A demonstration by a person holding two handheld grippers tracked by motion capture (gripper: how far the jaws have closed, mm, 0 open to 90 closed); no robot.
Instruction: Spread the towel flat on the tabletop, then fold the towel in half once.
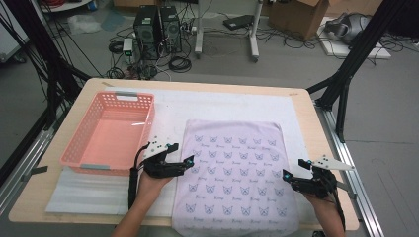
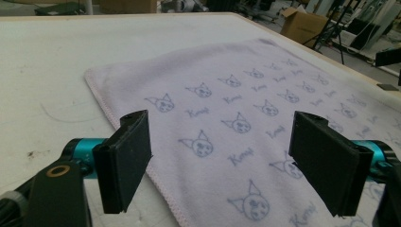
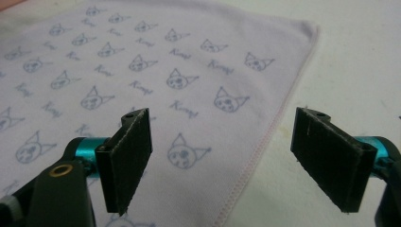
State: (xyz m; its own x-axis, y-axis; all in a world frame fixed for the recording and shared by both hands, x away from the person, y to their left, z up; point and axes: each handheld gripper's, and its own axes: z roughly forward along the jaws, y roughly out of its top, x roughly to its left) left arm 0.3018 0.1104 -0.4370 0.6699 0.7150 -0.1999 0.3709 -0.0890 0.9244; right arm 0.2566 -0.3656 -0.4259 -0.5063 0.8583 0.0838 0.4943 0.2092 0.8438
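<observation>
Cloth with little cat faces (image 1: 236, 174) lies flat on the white mat (image 1: 207, 106), right of the pink basket (image 1: 111, 131). Left gripper (image 1: 182, 161) and right gripper (image 1: 292, 172) sit over its side edges, jaws wide apart, holding nothing.

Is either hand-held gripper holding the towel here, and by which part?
Nothing is held: left hand-held gripper and right hand-held gripper stand open over the towel's side edges.

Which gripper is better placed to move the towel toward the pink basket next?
Probably the left. The left gripper is open at the towel's left edge, next to the basket. The right gripper, also open, is at the far edge.
</observation>
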